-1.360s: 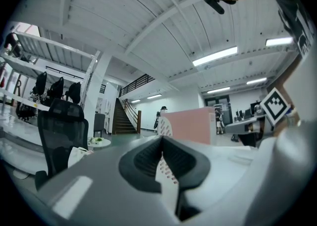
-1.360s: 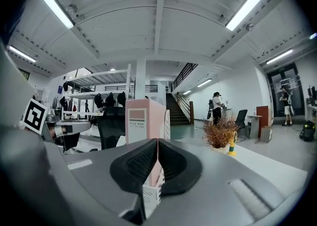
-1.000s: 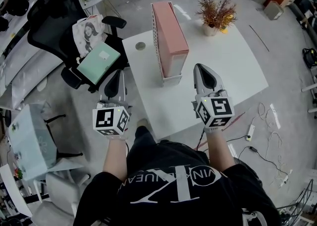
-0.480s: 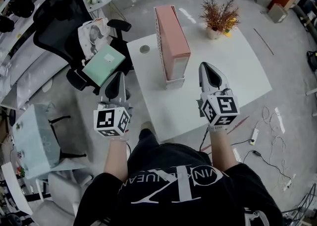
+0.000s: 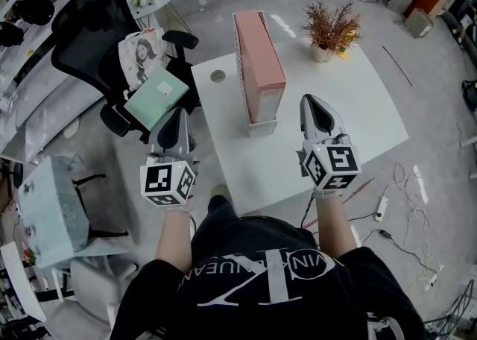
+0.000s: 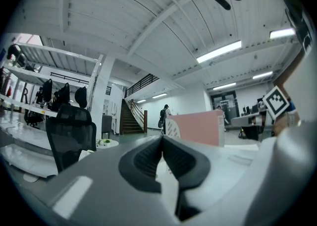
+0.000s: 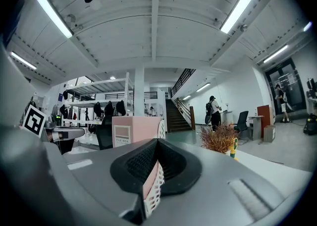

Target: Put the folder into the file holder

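Count: one green folder flat on office chair; one pink file box upright in white lattice file holder on table; one potted plant. Left gripper, right gripper: jaws pressed together, empty, touching nothing.

The file holder is stood on the table, the plant set behind it rightward, and the folder is laid on the chair, left of the table.

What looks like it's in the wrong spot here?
The green folder lies on the seat of the black office chair, off to the side of the white table, where the pink file holder stands upright. Nothing looks spilled or broken.
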